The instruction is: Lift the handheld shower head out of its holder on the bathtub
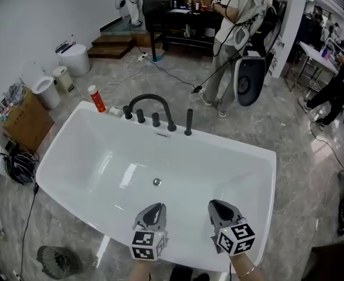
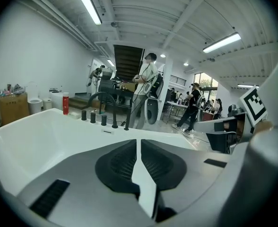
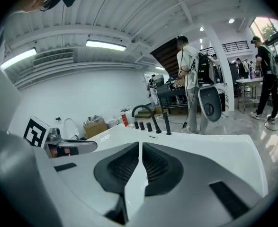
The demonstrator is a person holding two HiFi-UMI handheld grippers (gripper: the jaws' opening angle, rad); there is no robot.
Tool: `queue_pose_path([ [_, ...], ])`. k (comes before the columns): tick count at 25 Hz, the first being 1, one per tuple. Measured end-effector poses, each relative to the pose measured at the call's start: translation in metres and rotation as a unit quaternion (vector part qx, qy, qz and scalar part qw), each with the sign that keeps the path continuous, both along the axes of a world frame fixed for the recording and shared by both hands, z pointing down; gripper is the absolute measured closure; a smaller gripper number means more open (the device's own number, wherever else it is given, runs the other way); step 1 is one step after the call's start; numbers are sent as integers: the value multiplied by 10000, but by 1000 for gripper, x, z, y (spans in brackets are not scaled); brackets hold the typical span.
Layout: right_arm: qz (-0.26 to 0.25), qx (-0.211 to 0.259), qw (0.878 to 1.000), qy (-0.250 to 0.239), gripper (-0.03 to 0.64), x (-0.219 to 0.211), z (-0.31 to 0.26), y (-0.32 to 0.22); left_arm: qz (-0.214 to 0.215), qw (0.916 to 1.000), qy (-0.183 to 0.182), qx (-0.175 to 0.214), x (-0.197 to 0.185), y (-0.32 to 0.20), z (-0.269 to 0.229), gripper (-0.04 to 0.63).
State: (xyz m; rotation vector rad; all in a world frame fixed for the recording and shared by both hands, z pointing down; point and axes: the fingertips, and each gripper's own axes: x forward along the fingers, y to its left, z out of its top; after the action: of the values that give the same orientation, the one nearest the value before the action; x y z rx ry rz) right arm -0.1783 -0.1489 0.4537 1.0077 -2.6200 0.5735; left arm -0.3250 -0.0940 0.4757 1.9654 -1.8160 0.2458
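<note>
The handheld shower head point(image 1: 188, 122) stood upright in its holder point(image 1: 188, 133) on the far rim of the bathtub point(image 1: 66, 145), untouched.

It was the rightmost of the black fittings, just beside the arched spout point(image 1: 151, 102) and three short knobs point(image 1: 140, 116). It seemed to sit fully in the holder, though it was too small in every view to be sure. A red bottle point(image 1: 96, 98) was at the left end of that rim, and the drain point(image 1: 156, 182) lay in the tub floor. The left tool point(image 1: 154, 208) and the right tool point(image 1: 217, 205) hovered side by side over the near rim, well apart from the shower head, each with its jaws closed together on nothing. Behind the tub a person point(image 1: 236, 34) stood on the grey floor point(image 1: 277, 116).
</note>
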Motion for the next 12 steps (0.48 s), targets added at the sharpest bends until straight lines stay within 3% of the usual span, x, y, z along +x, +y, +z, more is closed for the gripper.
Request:
queue_pose_path([
  [12,98,-191,9997,98,588,-6,60,-74,281,9995,-32,-124,-6,-114,59,522],
])
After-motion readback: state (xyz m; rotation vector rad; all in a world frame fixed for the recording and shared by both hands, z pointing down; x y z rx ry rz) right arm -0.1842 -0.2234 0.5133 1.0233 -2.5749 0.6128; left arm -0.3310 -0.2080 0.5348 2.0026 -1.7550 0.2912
